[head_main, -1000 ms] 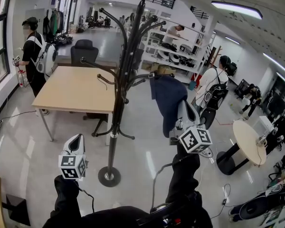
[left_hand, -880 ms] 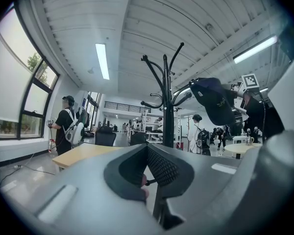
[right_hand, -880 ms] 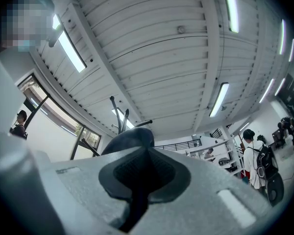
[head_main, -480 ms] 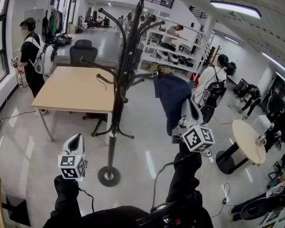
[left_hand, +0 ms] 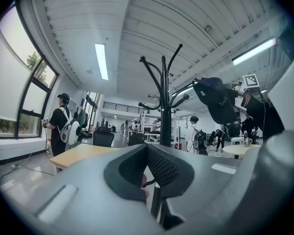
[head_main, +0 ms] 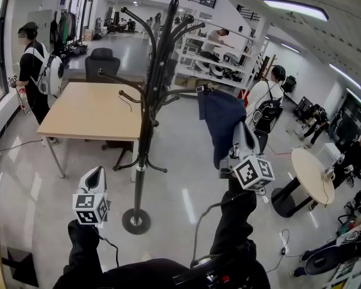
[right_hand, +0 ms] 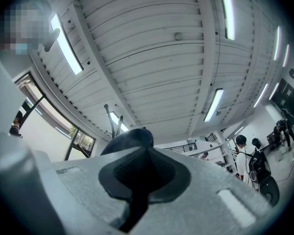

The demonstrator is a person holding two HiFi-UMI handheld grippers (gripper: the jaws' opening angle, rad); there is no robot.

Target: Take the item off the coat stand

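Coat [head_main: 219, 122] held up just right of the stand [head_main: 145, 113].
Right gripper [head_main: 240, 142] jaws clamped on the dark coat, fabric running between them. Left gripper [head_main: 96, 174] low, left of the pole, jaws together, nothing between.

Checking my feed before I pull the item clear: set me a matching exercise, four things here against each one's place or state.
Things:
1. coat stand
2. dark blue item
3. left gripper
4. wooden table

Places or states:
A. shut, holding nothing
B. clamped in the right gripper
C. beyond the stand, to the left
D. upright on the floor, between the two grippers

Pairs: 1-D, 2-B, 3-A, 4-C
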